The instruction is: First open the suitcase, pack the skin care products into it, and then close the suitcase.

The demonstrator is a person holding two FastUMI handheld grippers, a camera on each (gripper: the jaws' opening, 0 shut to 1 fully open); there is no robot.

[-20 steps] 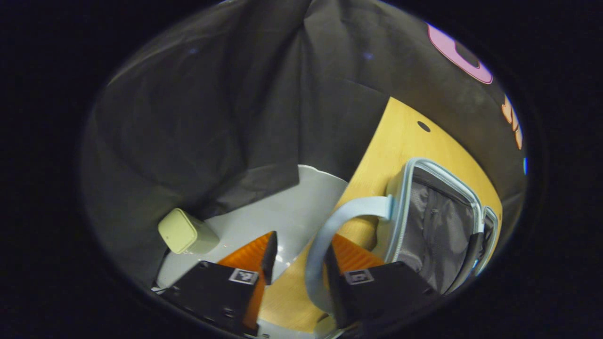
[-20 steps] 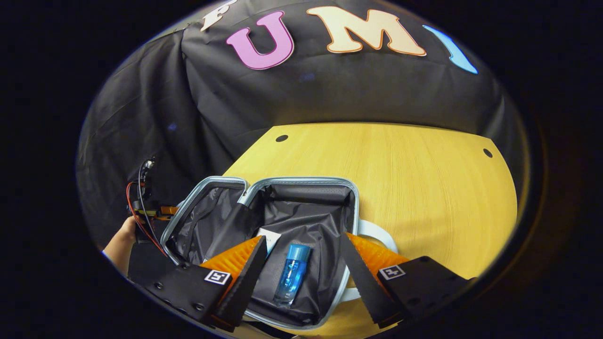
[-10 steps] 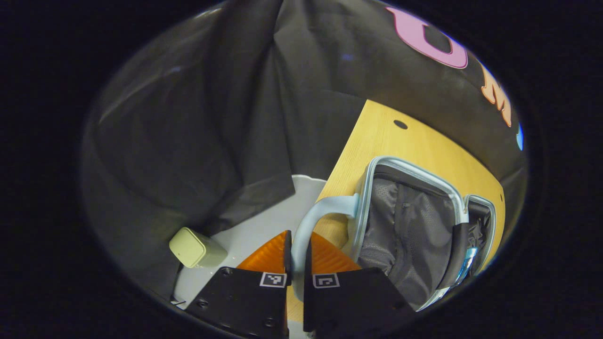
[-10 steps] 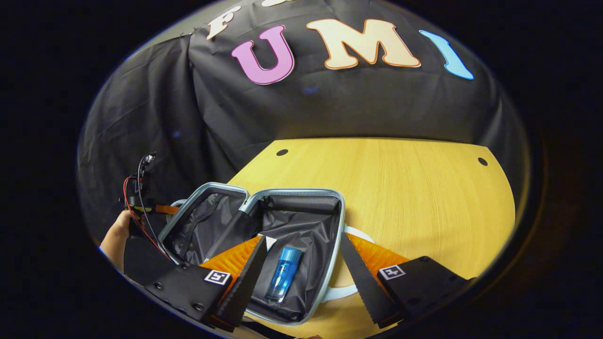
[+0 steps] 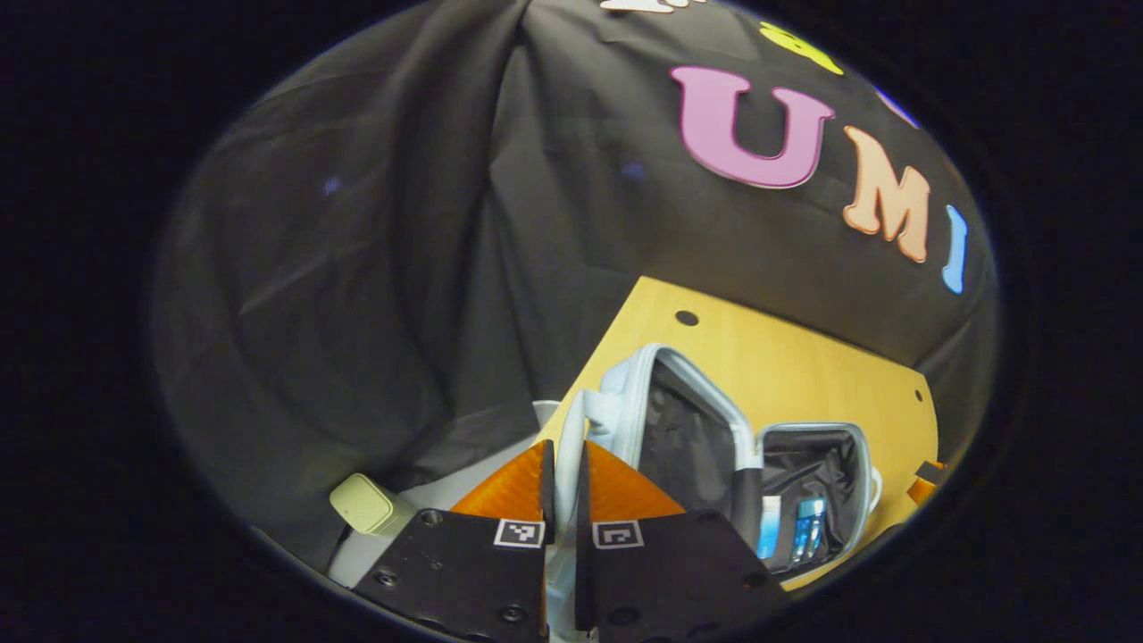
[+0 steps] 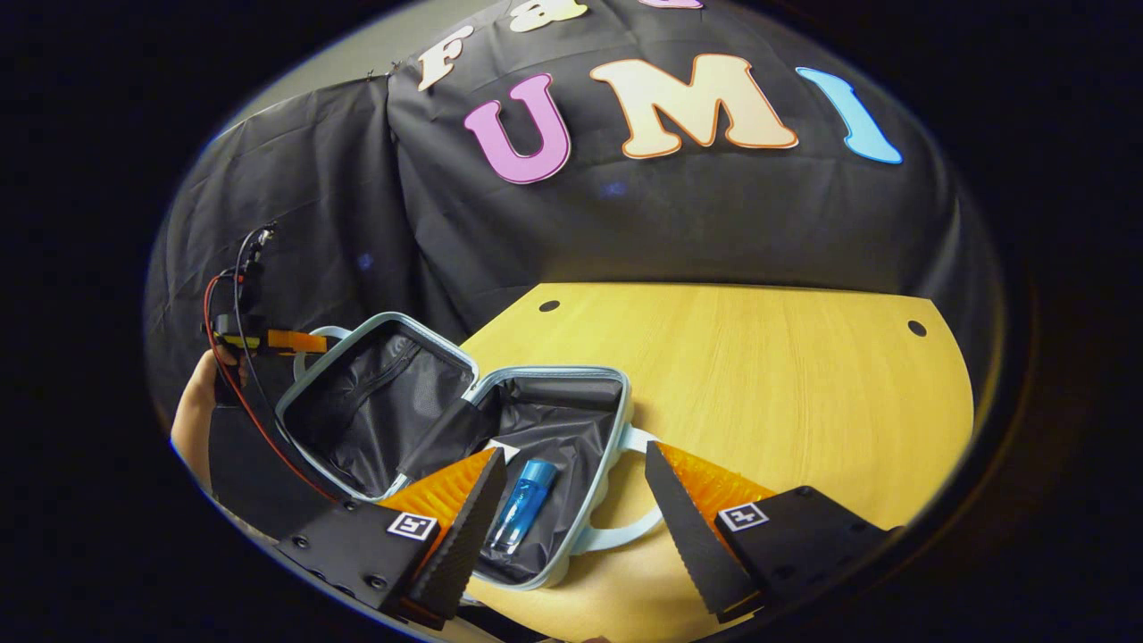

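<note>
The pale blue suitcase lies open on the wooden table [image 6: 759, 384]. Its lid [image 6: 375, 402] is lifted and tilted up over the table's left edge. My left gripper [image 5: 564, 464] is shut on the lid's pale blue handle [image 5: 571, 420]; in the right gripper view the left gripper [image 6: 268, 339] shows with a hand [image 6: 192, 415] behind it. In the black-lined base [image 6: 563, 402] lie a blue bottle [image 6: 522, 496] and a white packet [image 6: 504, 449]. My right gripper [image 6: 573, 454] stands open just above the base's near rim, by the base handle [image 6: 625, 527], with nothing between its fingers.
A pale green box [image 5: 362, 502] sits on the grey floor [image 5: 464, 478] below the table's left edge. The black cloth wall hangs close behind the table. Bare wood stretches to the right of the suitcase, with small holes [image 6: 909, 328] near the far corners.
My left gripper closed on the lid's handle and raised the lid from flat to tilted up. The right gripper drew back a little and stayed open.
</note>
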